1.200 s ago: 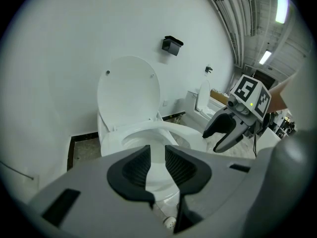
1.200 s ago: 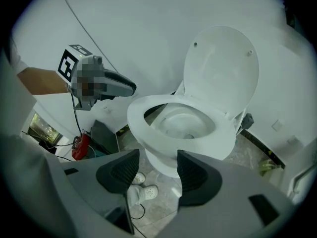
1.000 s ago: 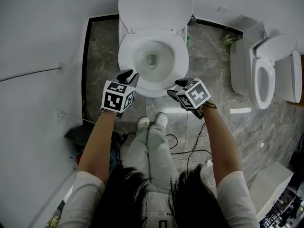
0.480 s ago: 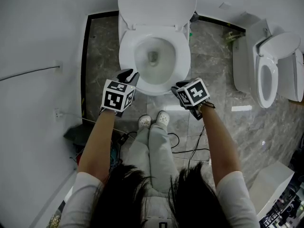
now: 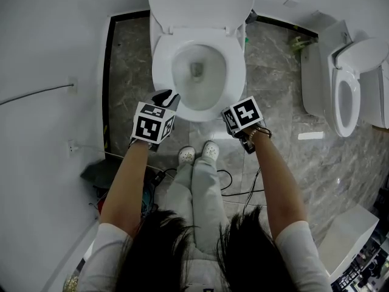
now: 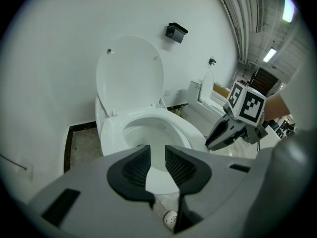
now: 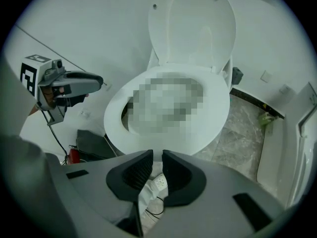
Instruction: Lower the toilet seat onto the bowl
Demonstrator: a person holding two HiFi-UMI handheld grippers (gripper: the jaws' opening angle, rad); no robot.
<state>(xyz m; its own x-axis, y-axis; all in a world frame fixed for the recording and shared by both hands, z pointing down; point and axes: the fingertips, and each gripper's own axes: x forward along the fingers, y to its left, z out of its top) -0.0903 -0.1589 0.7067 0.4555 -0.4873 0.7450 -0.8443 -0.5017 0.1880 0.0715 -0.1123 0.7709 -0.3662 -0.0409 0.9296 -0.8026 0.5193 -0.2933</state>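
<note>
The white toilet seat (image 5: 163,72) lies flat on the bowl, and the lid (image 5: 200,2) stands up against the wall. My left gripper (image 5: 164,96) hangs just in front of the bowl's near left rim. Its jaws stand a narrow gap apart with nothing in them (image 6: 157,160). My right gripper (image 5: 230,121) hovers at the near right rim and points steeply down. Its jaws have just been closing and keep a thin gap with nothing between them (image 7: 157,165). Neither gripper touches the seat (image 7: 218,113). The lid (image 6: 130,76) rises behind it.
A second toilet (image 5: 349,84) stands at the right. The person's white shoes (image 5: 197,154) and loose cables (image 5: 237,187) are on the marble floor below the grippers. A dark object (image 5: 100,172) lies by the left wall. A black fitting (image 6: 176,32) hangs on the wall.
The right gripper has rolled so its marker cube faces up, and its fingers have drawn closer together. Both grippers sit slightly lower against the bowl. The seat and lid have not moved.
</note>
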